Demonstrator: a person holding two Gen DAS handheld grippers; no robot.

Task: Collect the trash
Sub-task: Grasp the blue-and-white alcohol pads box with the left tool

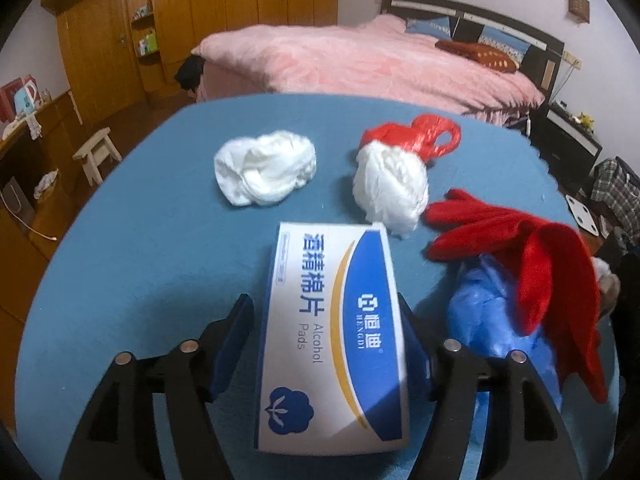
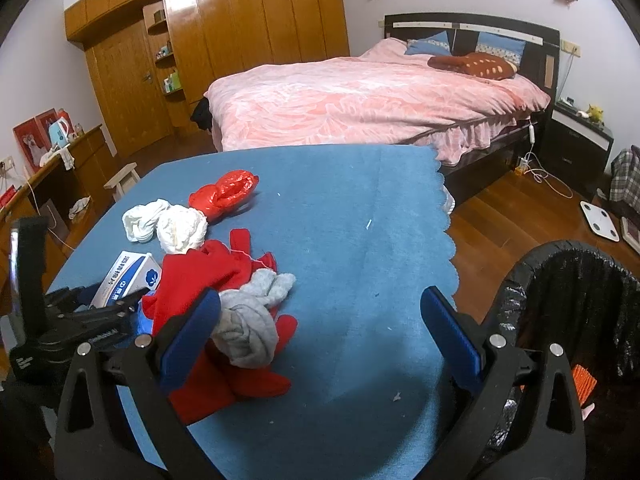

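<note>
Right now the left gripper [image 1: 326,316] is straddling the box [image 1: 332,336] of alcohol pads lying on the blue tabletop [image 1: 140,240], with one finger at each long side; the right-hand finger seems to be against the box while the left one is standing just clear, so the fingers are released rather than clenched on it. The right gripper [image 2: 320,316] is hovering with its fingers spread wide and empty, above the tabletop beside a grey sock [image 2: 252,320] and red cloth [image 2: 216,360]. A lined bin [image 2: 568,320] is waiting at the tabletop's right edge. Judging by this, the step in hand is grasping the box; next the fingers would need to squeeze its sides firmly, then carry it across to the bin.
</note>
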